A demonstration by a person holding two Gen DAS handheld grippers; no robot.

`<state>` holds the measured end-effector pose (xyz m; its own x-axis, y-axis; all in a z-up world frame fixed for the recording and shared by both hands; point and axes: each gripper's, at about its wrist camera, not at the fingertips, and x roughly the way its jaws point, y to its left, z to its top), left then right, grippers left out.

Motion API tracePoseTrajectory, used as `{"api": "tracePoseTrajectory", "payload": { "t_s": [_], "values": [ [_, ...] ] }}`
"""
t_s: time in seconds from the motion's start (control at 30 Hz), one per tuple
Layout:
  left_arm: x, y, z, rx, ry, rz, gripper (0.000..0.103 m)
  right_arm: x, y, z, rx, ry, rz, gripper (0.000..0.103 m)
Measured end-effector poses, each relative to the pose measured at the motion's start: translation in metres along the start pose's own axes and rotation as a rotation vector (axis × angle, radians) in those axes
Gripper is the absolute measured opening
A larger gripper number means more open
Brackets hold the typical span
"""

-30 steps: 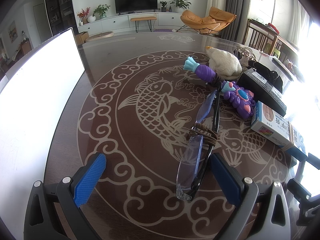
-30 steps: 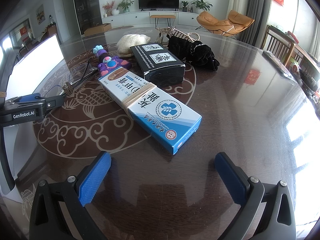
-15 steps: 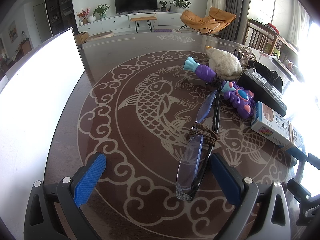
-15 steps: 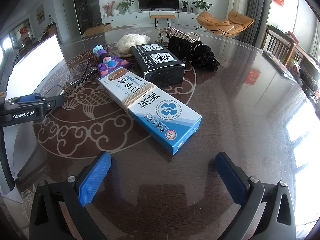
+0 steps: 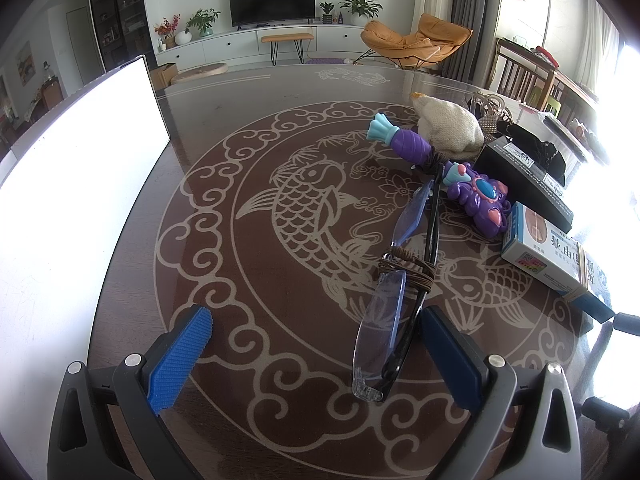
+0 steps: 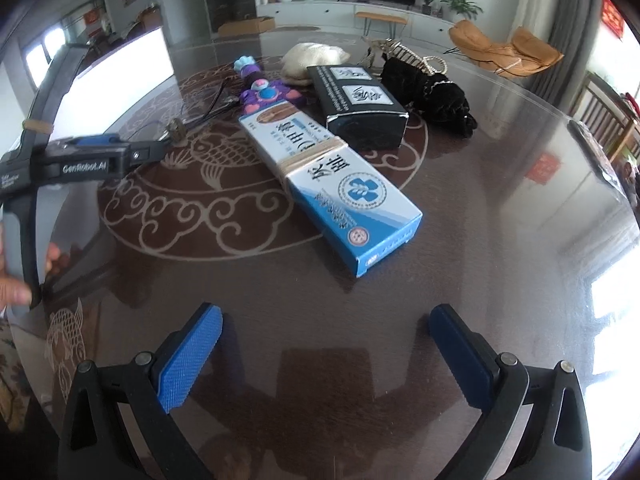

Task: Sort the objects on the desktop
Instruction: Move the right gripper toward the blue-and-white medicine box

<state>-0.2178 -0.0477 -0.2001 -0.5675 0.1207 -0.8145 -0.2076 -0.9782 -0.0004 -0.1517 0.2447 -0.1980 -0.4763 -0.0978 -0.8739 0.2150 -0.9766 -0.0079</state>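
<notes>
From the left wrist camera, a dark round table point(image 5: 208, 184) inlaid with pale carp and cloud scrolls carried a line of clutter along its right side. A purple toy point(image 5: 478, 200) with a teal tip lay beside a cream knitted pouch point(image 5: 446, 126); just beyond stood a black box point(image 5: 524, 176), and nearer the edge a blue-and-white box point(image 5: 552, 256) bound with a rubber band. A bright white panel point(image 5: 76, 184) filled the left. A pair of folded glasses point(image 5: 396, 300), tied at the middle with brown cord, lay lengthwise on the table. The left gripper point(image 5: 316, 344) was spread wide and held nothing; the near end of the glasses lay between its fingers, close against the right blue pad point(image 5: 448, 352) and well apart from the left one.

From the right wrist camera, the blue-and-white box point(image 6: 332, 176) ran diagonally across the table point(image 6: 500, 220), its far end touching the purple toy point(image 6: 268, 94) and the black box point(image 6: 358, 104) just beside it. Behind these sat a black cloth item point(image 6: 432, 96) and the cream pouch point(image 6: 316, 60). The right gripper point(image 6: 326, 344) was likewise released, the box's near corner lying ahead of its fingers, apart from both. At left, the left gripper point(image 6: 132, 152) hung low over the table near the glasses point(image 6: 192, 120), which showed there only faintly.
</notes>
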Motion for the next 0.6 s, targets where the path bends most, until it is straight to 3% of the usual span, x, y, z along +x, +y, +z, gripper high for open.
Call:
{"api": "tracePoseTrajectory", "payload": {
  "t_s": [0.1,0.27,0.37,0.5,0.57,0.6],
  "values": [
    [0.0,0.0,0.001,0.004,0.007,0.0,0.103,0.0,-0.001,0.011,-0.09,0.042,0.001,0.103],
    [-0.013,0.009,-0.011,0.097,0.137,-0.097,0.103,0.002,0.007,0.065,-0.219,0.053,-0.003,0.103],
    [-0.038,0.028,-0.035,0.077,0.164,-0.211,0.103,0.028,0.012,0.089,-0.236,0.151,0.057,0.103],
    [-0.063,0.036,-0.045,0.056,0.142,-0.251,0.103,0.045,0.023,0.098,-0.295,0.172,0.042,0.102],
    [-0.068,0.03,-0.037,0.075,0.117,-0.257,0.103,0.046,0.024,0.095,-0.283,0.166,0.08,0.087],
    [-0.07,0.025,-0.031,0.092,0.103,-0.256,0.103,0.044,0.023,0.092,-0.264,0.16,0.106,0.072]
  ]
}}
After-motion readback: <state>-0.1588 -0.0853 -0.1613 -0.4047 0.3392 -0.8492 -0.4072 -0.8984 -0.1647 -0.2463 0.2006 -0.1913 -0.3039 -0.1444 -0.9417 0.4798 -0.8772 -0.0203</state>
